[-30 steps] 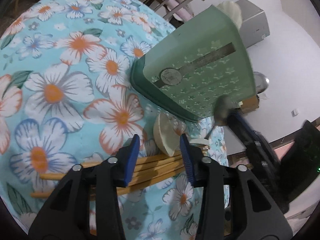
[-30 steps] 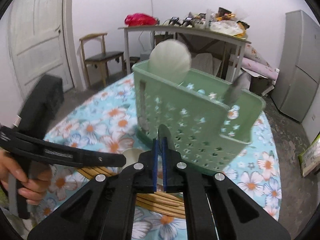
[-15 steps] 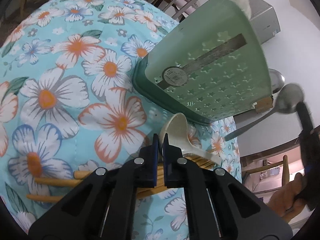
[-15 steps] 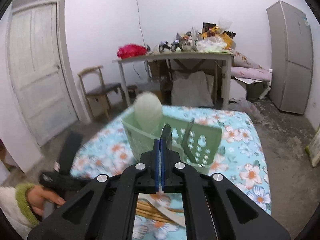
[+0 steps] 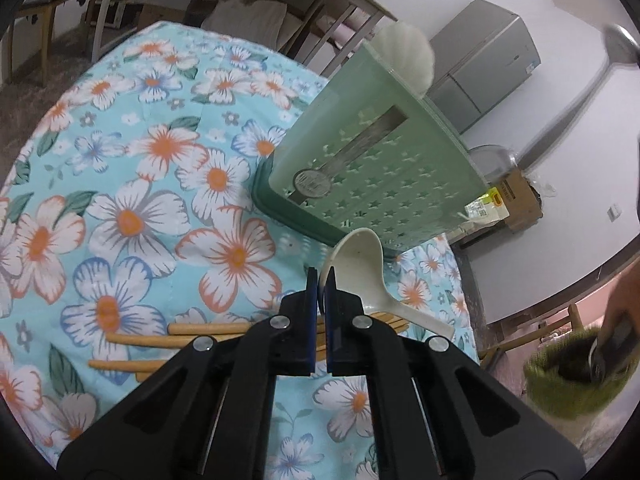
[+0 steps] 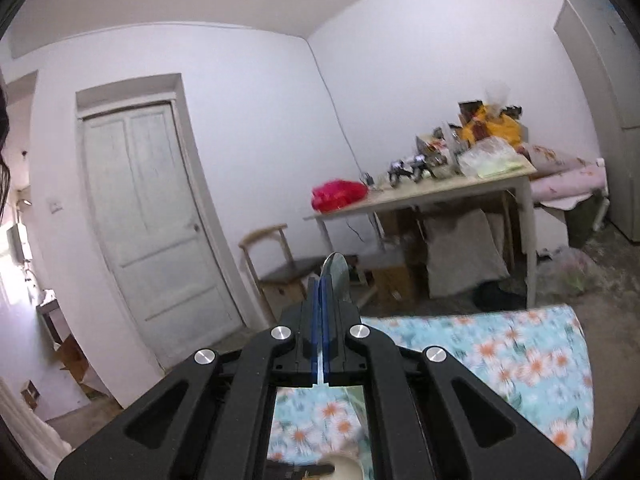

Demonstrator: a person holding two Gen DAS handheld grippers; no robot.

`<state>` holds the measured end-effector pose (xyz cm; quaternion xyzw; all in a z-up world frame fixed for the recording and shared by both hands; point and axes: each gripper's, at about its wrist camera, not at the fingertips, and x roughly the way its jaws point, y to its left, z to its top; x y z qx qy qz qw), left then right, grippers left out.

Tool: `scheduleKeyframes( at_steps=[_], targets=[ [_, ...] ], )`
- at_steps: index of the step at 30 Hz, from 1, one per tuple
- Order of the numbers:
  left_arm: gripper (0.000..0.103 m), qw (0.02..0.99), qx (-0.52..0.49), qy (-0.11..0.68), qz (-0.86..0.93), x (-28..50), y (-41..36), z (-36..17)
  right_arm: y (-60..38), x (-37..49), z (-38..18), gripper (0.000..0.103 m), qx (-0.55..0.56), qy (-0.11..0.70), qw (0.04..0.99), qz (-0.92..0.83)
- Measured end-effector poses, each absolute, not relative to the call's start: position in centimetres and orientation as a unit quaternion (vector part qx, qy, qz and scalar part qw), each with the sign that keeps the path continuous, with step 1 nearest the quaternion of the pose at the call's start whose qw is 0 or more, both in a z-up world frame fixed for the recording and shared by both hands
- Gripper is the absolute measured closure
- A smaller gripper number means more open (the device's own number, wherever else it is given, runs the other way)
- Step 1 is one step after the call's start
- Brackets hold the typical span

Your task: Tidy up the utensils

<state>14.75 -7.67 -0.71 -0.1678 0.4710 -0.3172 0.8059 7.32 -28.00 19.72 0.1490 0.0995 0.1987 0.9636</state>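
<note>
- While the left wrist view looks down on the round table's floral cloth (image 5: 132,184), the left gripper (image 5: 321,280) is seen clamped on the rim of one white ladle-shaped spoon (image 5: 360,268), whose handle runs out to the lower right.
- Left view only: one green perforated utensil basket (image 5: 380,176) stands on the cloth just beyond the spoon; one white scalloped utensil head (image 5: 408,56) rises above its far edge, and one grey strip shows through a slot in its near wall.
- Left view only: wooden chopsticks (image 5: 168,340) lie on the cloth beneath the gripper; four ends can be counted, and the rest are hidden by the tool.
- Left view only: one metal spoon (image 5: 592,80), blurred, is raised high at upper right, well clear of the basket; a hand (image 5: 624,312) with a green cuff sits at the right edge.
- Right wrist view: the right gripper (image 6: 321,280) is closed on that metal spoon (image 6: 338,270), its bowl upright past the fingertips and its thin handle between the pads.
- Right view only: one door (image 6: 148,220), one chair (image 6: 280,260), one cluttered side table (image 6: 420,196) and one tall cabinet (image 6: 600,80).
- The basket is outside the right view; only a blurred corner of the cloth and a pale round shape at the bottom edge appear.
</note>
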Motion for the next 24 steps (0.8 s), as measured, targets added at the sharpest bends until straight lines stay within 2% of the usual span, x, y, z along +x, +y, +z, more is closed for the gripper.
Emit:
scheduleKeyframes(
  at_steps=[15,24],
  targets=[
    [0.101,0.828,-0.183,0.407,-0.34,12.0,-4.5,2.7,-25.5,14.1,17.8,0.102,0.185,0.116,0.947,0.236],
    [0.101,0.831,-0.192,0.401,-0.335,11.9,-3.3,2.7,-24.6,15.8,13.2,0.101,0.174,0.154,0.951,0.206]
  ],
)
